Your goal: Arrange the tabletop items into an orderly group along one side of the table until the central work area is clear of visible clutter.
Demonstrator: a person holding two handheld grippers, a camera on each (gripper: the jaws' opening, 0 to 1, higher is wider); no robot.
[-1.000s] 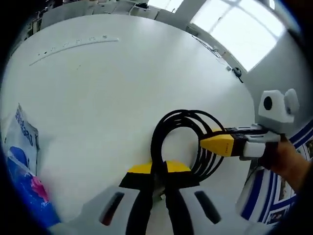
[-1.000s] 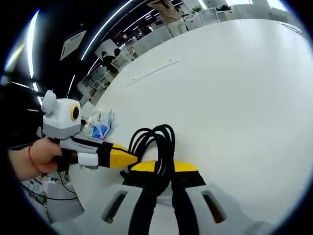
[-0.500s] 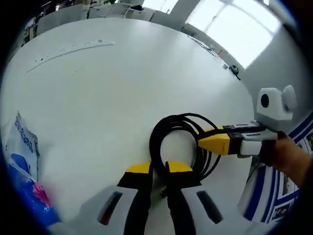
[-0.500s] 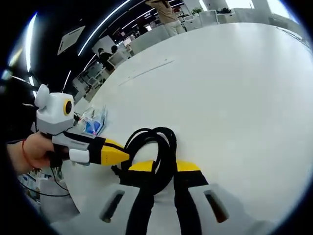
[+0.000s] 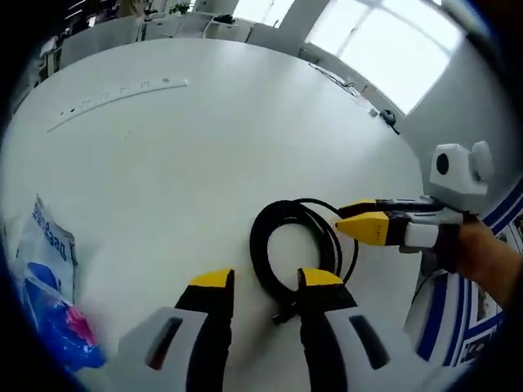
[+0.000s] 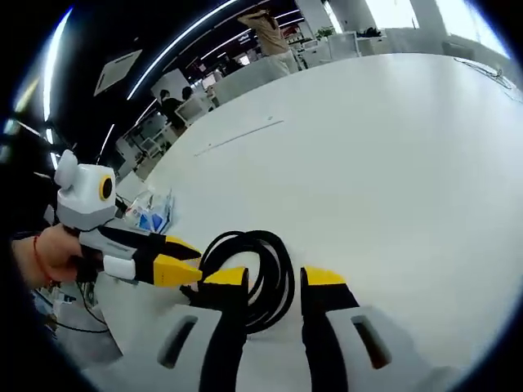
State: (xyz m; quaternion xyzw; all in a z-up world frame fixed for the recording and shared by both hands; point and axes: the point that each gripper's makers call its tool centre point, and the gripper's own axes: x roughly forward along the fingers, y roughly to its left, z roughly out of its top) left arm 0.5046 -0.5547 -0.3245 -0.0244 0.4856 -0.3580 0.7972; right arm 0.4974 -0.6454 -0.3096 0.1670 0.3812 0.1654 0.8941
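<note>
Both claws are letting go: the left gripper point(image 5: 263, 284) and right gripper point(image 6: 274, 282), clenched a second ago, are standing open around the coiled black cable point(image 5: 292, 249), now lying released on the white table point(image 5: 188, 139).

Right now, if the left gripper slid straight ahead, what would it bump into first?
Probably the coiled black cable. The left gripper is open, and the coil lies on the white table just ahead of its jaws, partly between them. Beyond it looks bare.

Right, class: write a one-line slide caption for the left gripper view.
Left gripper open over a coiled black cable on the white table.
</note>
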